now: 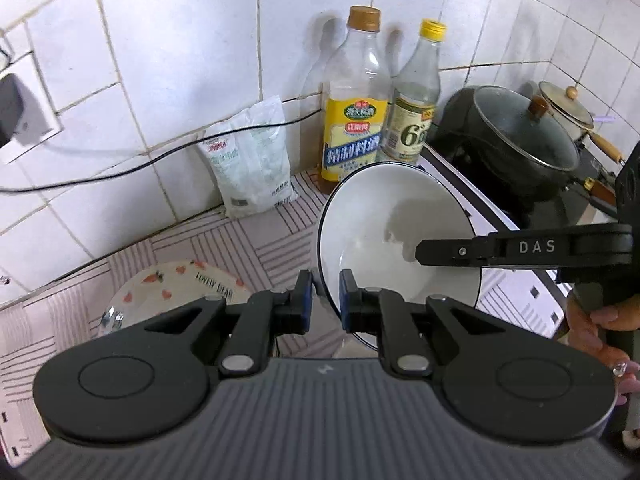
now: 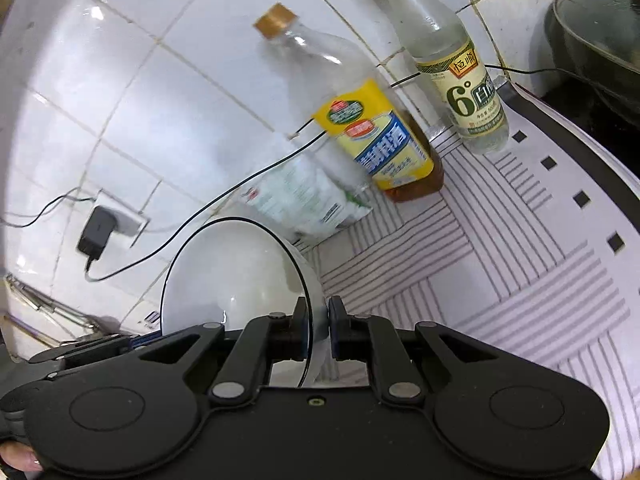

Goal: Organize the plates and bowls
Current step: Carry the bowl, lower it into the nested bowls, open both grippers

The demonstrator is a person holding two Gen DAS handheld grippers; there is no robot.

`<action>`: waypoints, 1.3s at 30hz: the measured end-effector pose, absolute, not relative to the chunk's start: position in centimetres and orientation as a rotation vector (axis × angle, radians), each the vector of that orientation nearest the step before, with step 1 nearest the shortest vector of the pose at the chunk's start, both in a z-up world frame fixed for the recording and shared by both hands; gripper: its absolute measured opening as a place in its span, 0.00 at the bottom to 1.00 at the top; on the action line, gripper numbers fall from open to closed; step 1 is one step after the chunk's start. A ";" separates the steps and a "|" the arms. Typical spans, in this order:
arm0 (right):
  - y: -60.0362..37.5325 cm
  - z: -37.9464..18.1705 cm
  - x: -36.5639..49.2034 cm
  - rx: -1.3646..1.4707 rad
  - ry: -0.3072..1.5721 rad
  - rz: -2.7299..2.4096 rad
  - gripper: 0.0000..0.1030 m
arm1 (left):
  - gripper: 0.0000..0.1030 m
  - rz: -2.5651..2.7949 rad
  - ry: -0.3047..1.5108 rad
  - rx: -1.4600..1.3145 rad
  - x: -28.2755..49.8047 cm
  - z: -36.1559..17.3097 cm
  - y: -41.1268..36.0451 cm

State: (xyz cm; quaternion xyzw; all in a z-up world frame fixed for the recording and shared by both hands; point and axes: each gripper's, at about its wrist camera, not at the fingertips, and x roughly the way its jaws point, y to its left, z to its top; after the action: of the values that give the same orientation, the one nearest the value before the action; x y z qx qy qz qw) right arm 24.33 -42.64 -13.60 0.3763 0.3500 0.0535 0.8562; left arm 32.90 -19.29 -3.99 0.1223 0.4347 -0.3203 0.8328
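A white bowl (image 1: 392, 216) with a thin dark rim hangs tilted above the counter, held from two sides. My left gripper (image 1: 325, 300) is shut on its near rim, a blue pad on each face of the wall. My right gripper (image 1: 420, 252) comes in from the right, a hand on its handle, its fingers across the opposite rim. In the right wrist view the bowl (image 2: 232, 272) stands on edge and my right gripper (image 2: 318, 320) is shut on its rim. A patterned plate (image 1: 180, 292) with small orange fruits lies on the counter, below and left of the bowl.
Against the tiled wall stand a yellow-labelled oil bottle (image 1: 356, 120), a vinegar bottle (image 1: 414, 108) and a white bag (image 1: 252, 164). A lidded dark pot (image 1: 520, 136) and a cream pan (image 1: 568, 108) sit on the stove at right. A charger (image 2: 96, 236) and its cable run along the wall.
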 end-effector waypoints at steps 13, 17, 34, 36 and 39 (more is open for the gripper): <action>-40.7 -14.5 18.6 0.811 0.723 0.123 0.13 | 0.12 -0.668 0.940 0.242 27.3 -4.0 -16.6; -40.6 -15.6 18.0 0.809 0.721 0.122 0.13 | 0.12 -0.641 0.985 0.162 27.0 -4.9 -15.9; -37.8 -16.2 17.9 0.472 0.739 0.048 0.12 | 0.12 -0.531 1.119 -0.013 27.1 -9.3 -15.2; -36.9 -16.1 18.1 0.372 0.736 0.036 0.12 | 0.12 -0.500 1.166 -0.066 27.6 -10.6 -14.8; -36.0 -16.0 18.5 0.254 0.727 0.021 0.12 | 0.12 -0.474 1.196 -0.083 27.9 -11.8 -14.9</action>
State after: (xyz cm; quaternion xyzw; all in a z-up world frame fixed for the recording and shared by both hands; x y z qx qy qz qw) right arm 18.54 -35.97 -16.03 0.1241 0.3546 0.0105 0.9267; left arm 27.86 -14.94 -11.81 -0.0387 0.5573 -0.2211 0.7994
